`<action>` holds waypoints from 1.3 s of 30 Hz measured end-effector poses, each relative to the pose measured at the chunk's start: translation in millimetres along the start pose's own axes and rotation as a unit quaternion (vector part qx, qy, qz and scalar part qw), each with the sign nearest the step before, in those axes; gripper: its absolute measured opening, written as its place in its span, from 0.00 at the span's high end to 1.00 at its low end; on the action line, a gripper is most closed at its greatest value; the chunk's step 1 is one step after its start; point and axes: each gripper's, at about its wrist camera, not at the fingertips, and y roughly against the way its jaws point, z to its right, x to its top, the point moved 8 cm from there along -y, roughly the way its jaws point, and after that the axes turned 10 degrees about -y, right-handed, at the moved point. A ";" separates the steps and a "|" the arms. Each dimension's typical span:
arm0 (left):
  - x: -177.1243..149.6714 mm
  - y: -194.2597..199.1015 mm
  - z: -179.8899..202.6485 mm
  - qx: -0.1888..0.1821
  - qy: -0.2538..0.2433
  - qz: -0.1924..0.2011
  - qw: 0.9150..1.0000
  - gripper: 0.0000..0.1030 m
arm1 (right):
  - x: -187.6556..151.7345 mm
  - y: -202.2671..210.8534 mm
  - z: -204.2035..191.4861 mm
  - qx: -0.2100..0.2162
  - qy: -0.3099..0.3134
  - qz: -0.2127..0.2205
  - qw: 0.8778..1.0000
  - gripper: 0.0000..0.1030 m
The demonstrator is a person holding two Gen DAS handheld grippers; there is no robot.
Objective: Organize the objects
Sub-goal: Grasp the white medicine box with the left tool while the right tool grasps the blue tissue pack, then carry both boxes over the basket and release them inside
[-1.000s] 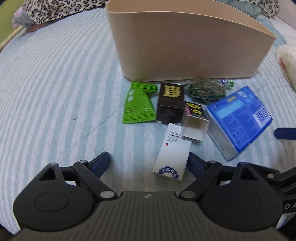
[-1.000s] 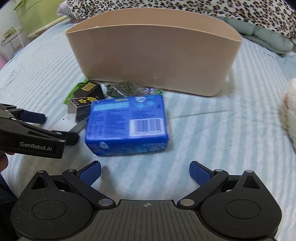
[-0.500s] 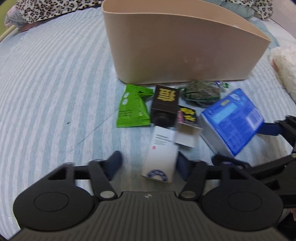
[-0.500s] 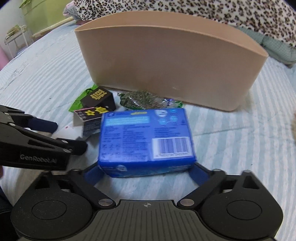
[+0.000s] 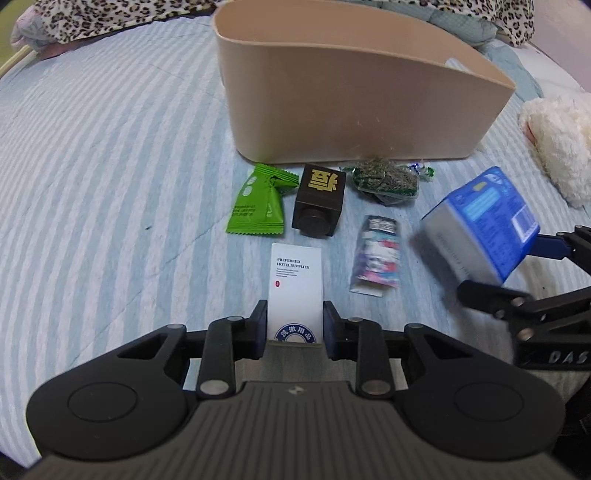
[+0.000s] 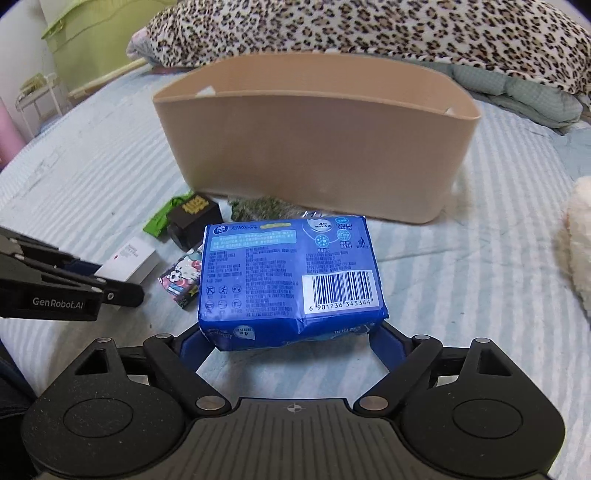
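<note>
My left gripper (image 5: 294,325) is shut on a white hotel-supplies box (image 5: 295,288) and holds it over the striped bed. My right gripper (image 6: 291,339) is shut on a blue tissue pack (image 6: 291,277), lifted off the bed; the pack also shows in the left wrist view (image 5: 484,221). A tan open bin (image 5: 354,103) stands behind the items, also in the right wrist view (image 6: 317,136). On the bed lie a green sachet (image 5: 260,201), a black box with a gold character (image 5: 319,199), a dark green packet (image 5: 386,181) and a colourful small packet (image 5: 376,256).
A white fluffy thing (image 5: 557,140) lies at the right. A leopard-print blanket (image 6: 369,33) is bunched behind the bin. A green crate (image 6: 96,40) stands off the bed at the far left.
Both grippers closed: the left on the white box, the right on the blue pack. The blue pack rose off the bed, uncovering the colourful small packet.
</note>
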 end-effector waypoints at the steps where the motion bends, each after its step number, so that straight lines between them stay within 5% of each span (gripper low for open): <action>1: 0.1 5.0 -0.4 0.001 0.001 0.004 1.000 0.70 | 2.1 4.2 1.4 0.002 -0.002 0.005 1.000 0.14; 10: 30.2 58.9 -12.6 0.026 0.005 0.072 0.997 0.70 | 37.3 50.4 6.8 0.017 -0.013 0.076 0.997 0.14; 20: 105.0 97.5 -11.1 0.043 -0.026 0.145 0.988 0.70 | 97.8 77.1 17.3 0.019 -0.025 0.146 0.989 0.14; 28: 166.2 75.2 -7.1 0.047 -0.032 0.163 0.985 0.70 | 147.0 58.2 30.5 0.006 -0.042 0.164 0.986 0.14; 39: 202.1 -5.1 2.1 0.060 -0.056 0.122 0.989 0.70 | 179.9 -6.2 48.5 -0.031 -0.044 0.123 0.991 0.14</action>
